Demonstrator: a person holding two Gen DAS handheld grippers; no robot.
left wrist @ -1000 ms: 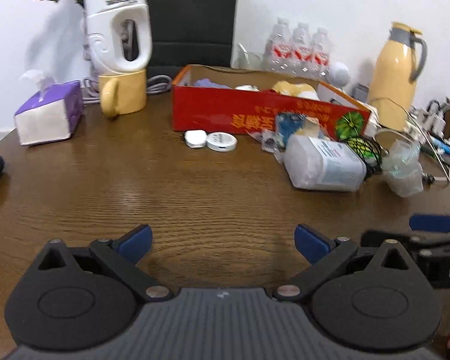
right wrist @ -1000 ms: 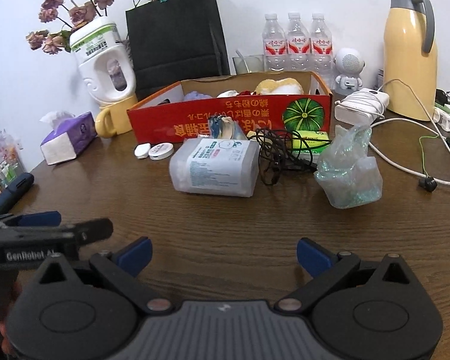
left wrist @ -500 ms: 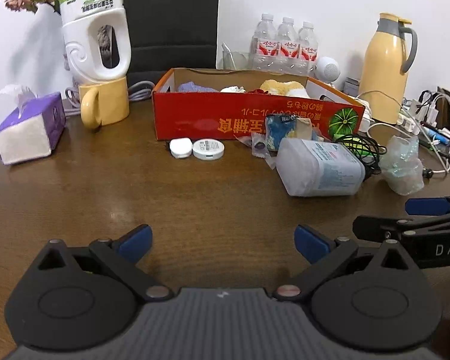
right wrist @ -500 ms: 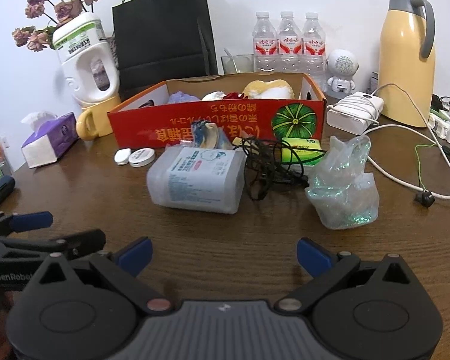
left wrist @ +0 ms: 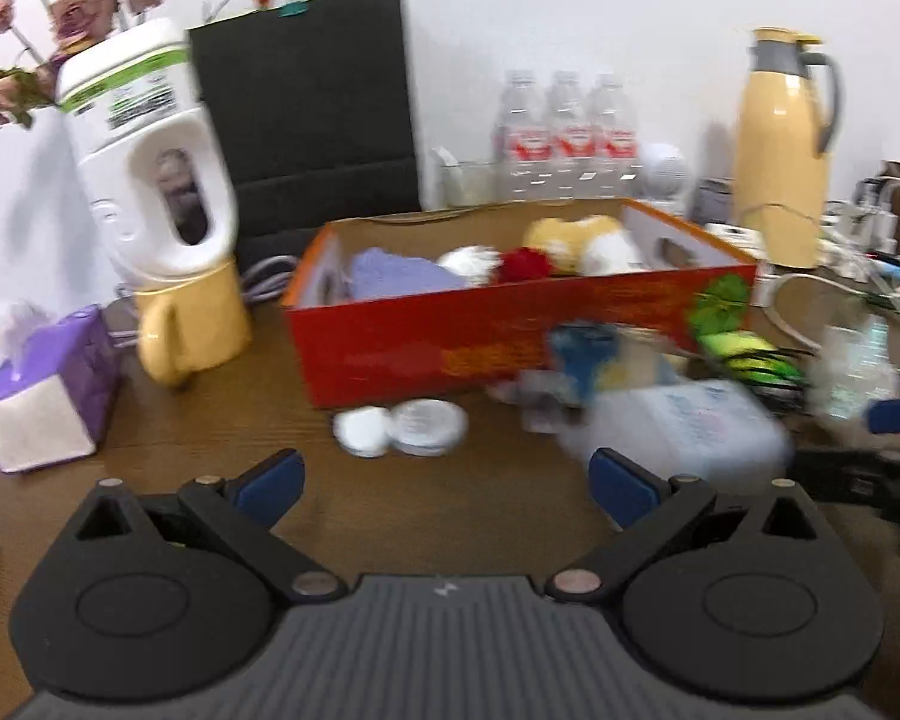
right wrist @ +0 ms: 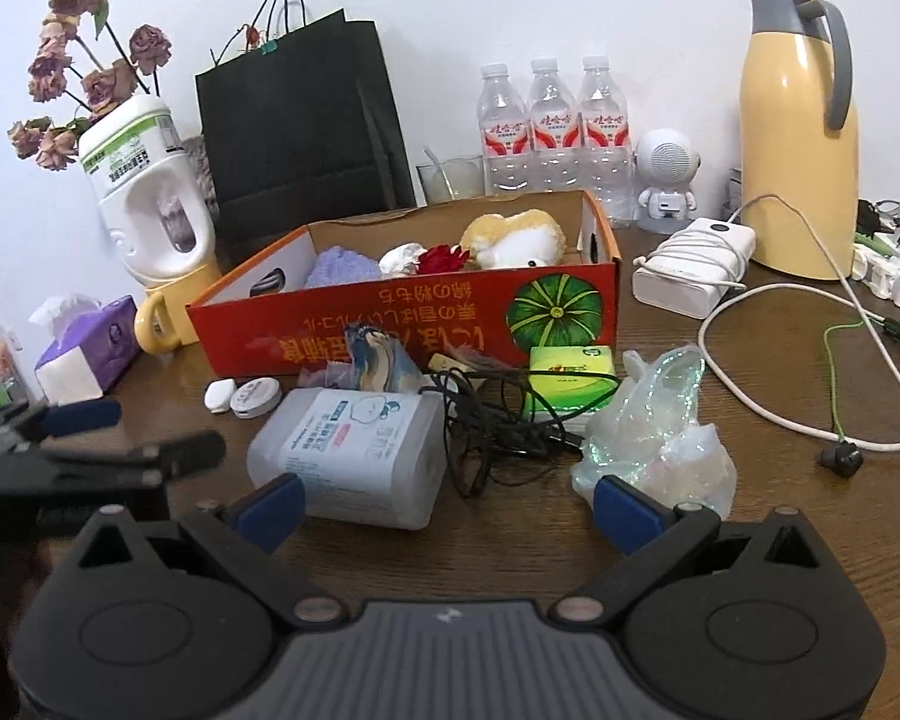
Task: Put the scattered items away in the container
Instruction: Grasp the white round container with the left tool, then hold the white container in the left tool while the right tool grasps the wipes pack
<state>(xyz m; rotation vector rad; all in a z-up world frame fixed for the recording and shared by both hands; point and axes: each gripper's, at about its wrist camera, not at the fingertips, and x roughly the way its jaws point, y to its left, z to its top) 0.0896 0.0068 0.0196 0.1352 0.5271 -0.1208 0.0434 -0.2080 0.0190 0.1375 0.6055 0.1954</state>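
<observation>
Two hand-held grippers are over the wooden desk (right wrist: 660,546), both low and pointing forward to the red cardboard box (right wrist: 426,324). The right hand-held gripper (right wrist: 444,501) has its blue fingertips (right wrist: 270,504) wide apart and holds nothing; between them lie the white plastic bottle (right wrist: 354,456) on its side and a bundle of black cable (right wrist: 498,426). Its right fingertip is just before the crumpled clear plastic bag (right wrist: 654,444). The left hand-held gripper (left wrist: 444,483) is also spread open and empty, level with the desk, and the two small round white cases (left wrist: 402,427) lie just beyond its fingertips. In the right wrist view the left hand-held gripper comes in from the left edge, near the bottle but apart from it.

The box stands in the middle of the desk and already holds a purple cloth (right wrist: 342,267), a red flower (right wrist: 441,258) and a yellow and white plush toy (right wrist: 516,237). A green packet (right wrist: 570,372) and a small blue packet (right wrist: 378,360) rest against the front wall of the box. The left wrist view is blurred on its right side
</observation>
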